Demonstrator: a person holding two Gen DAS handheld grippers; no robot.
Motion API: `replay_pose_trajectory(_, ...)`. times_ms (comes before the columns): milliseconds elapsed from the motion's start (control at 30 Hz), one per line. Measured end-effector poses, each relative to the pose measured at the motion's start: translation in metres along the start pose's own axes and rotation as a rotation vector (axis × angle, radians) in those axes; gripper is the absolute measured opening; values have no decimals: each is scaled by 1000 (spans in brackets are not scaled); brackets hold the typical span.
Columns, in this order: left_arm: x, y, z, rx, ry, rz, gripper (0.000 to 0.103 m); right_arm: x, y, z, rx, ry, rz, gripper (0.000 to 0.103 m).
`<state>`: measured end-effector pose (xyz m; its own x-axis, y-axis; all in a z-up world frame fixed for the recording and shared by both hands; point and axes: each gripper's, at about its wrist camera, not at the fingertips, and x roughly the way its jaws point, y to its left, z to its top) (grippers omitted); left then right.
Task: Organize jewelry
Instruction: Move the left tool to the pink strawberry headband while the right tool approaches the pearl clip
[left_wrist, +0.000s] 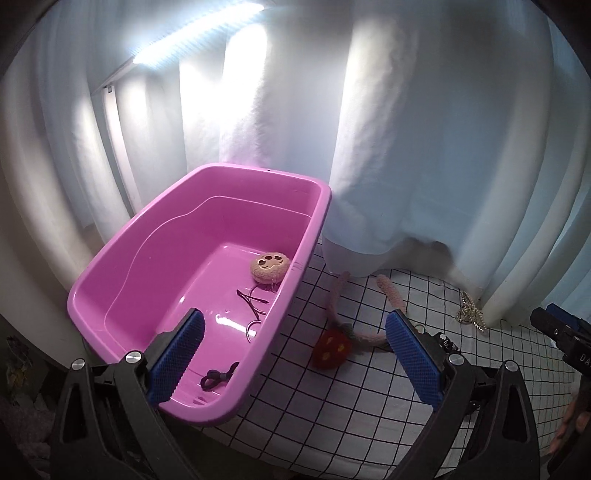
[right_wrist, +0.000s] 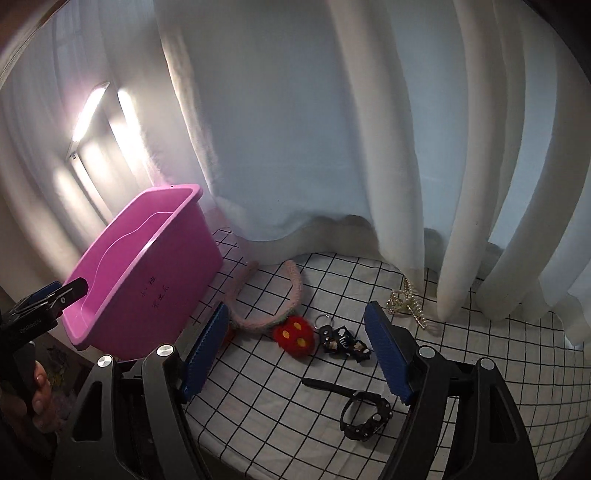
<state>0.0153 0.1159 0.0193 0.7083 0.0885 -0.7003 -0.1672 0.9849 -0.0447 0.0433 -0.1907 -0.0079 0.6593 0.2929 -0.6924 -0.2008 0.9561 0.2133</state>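
Both hand-held grippers, left (left_wrist: 291, 350) and right (right_wrist: 295, 354), gape empty; one watch (right_wrist: 364, 413), one pink tub (left_wrist: 122, 266).

Glossy pink plastic tub (left_wrist: 129, 273), fuzzy knitted headband (right_wrist: 295, 291), matt gridded cloth (right_wrist: 295, 406), ribbed blue tong pads (right_wrist: 388, 350).

We see a glossy pink tub (left_wrist: 147, 258) holding a beige plush face (left_wrist: 269, 266). At four o'clock from it lies a white cloth with a black grid (right_wrist: 280, 406), bearing a red strawberry with yellow spots (right_wrist: 295, 336), a black watch (right_wrist: 364, 413) and a pearl-gold clip (right_wrist: 406, 302). Our gripper pads (left_wrist: 177, 354) are blue.
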Motion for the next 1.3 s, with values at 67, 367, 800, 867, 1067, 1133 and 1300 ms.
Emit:
replay_pose_trajectory(67, 3, -17, -3, 18, 9, -33, 97, -8, -20, -6, 26, -4, -34, 72)
replay_pose_trajectory(367, 32, -73, -26, 12, 76, -33, 97, -12, -101, -28, 79, 31, -59, 72)
replay_pose_trajectory(800, 47, -112, -98, -282, 194, 211, 97, 51, -164, -32, -144, 169, 160, 72)
replay_pose_trajectory(867, 42, -111, -108, -328, 195, 251, 97, 62, -164, -32, -178, 185, 193, 72)
replay_pose_trajectory(1067, 34, -101, -126, -417, 199, 355, 97, 92, -155, -31, -227, 229, 262, 72)
replay_pose_trajectory(1133, 36, -99, -128, -413, 200, 376, 97, 99, -151, -30, -239, 233, 265, 72)
replay_pose_trajectory(1300, 58, -97, -128, -401, 195, 371, 97, 116, -143, -28, -257, 217, 234, 72)
